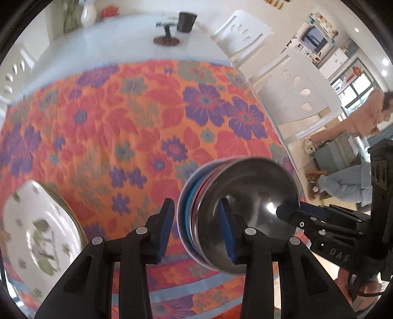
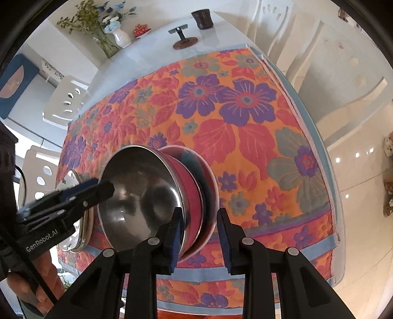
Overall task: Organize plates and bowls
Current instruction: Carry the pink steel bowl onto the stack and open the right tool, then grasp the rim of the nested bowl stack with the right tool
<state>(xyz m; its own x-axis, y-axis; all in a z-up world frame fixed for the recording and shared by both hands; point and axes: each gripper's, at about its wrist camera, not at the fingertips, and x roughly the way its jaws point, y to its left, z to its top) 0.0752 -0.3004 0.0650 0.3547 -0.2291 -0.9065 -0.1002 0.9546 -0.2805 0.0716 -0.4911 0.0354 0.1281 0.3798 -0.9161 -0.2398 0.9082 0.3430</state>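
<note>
A stack of nested bowls sits on the floral cloth: a steel bowl (image 1: pixel 248 216) (image 2: pixel 140 196) on top, red (image 2: pixel 194 196) and blue bowls under it, a pale bowl (image 1: pixel 181 220) at the bottom. My left gripper (image 1: pixel 196 230) straddles the stack's left rim, jaws apart around all the bowl walls. My right gripper (image 2: pixel 200 240) straddles the opposite rim the same way. Whether either presses the rims I cannot tell. A stack of white leaf-patterned plates (image 1: pixel 36 228) lies to the left, also in the right wrist view (image 2: pixel 81 233).
The floral cloth (image 1: pixel 137 117) covers the near half of a white table (image 1: pixel 110 49). At the far end stand a dark cup (image 1: pixel 186 20), a small stand (image 1: pixel 167 36) and a vase (image 2: pixel 121 36). White chairs (image 1: pixel 294 98) flank the table.
</note>
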